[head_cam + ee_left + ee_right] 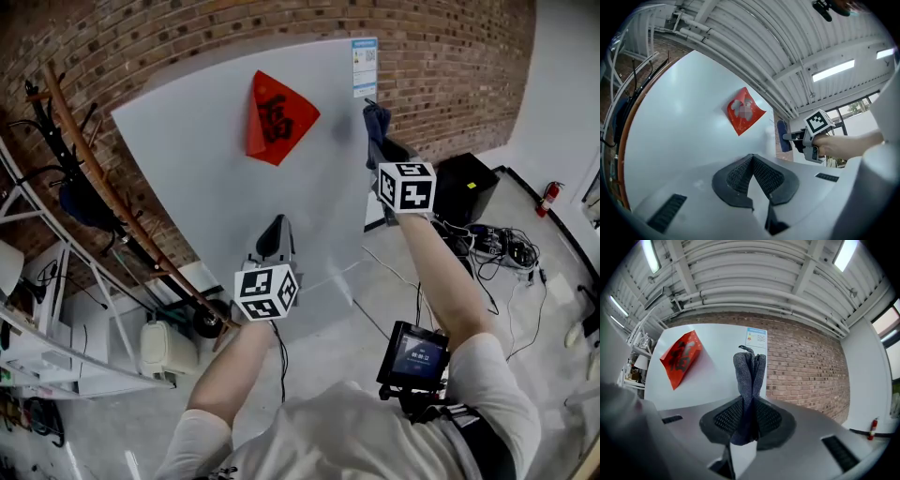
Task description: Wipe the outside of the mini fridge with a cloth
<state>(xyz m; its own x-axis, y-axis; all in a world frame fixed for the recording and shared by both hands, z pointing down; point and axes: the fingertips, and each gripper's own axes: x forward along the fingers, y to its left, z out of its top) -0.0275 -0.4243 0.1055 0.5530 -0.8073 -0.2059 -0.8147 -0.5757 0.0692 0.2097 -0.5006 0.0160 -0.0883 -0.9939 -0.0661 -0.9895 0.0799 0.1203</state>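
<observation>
The white fridge (pixel 206 159) stands against a brick wall, with a red paper square (pixel 277 117) stuck on its door and a label (pixel 364 66) at the top right corner. My right gripper (pixel 377 142) is shut on a dark grey cloth (pixel 375 122) held up near the fridge's right edge; the cloth (pixel 749 376) sticks up between its pads. My left gripper (pixel 275 230) is lower, pointing at the middle of the door, shut with nothing in it (pixel 751 157). The left gripper view also shows the cloth (pixel 782 136) by the fridge's edge.
A black box (pixel 466 187) and tangled cables (pixel 502 248) lie on the floor to the right. A fire extinguisher (pixel 549 197) stands by the far wall. Metal shelving (pixel 56 281) and leaning poles (pixel 103 187) crowd the left side.
</observation>
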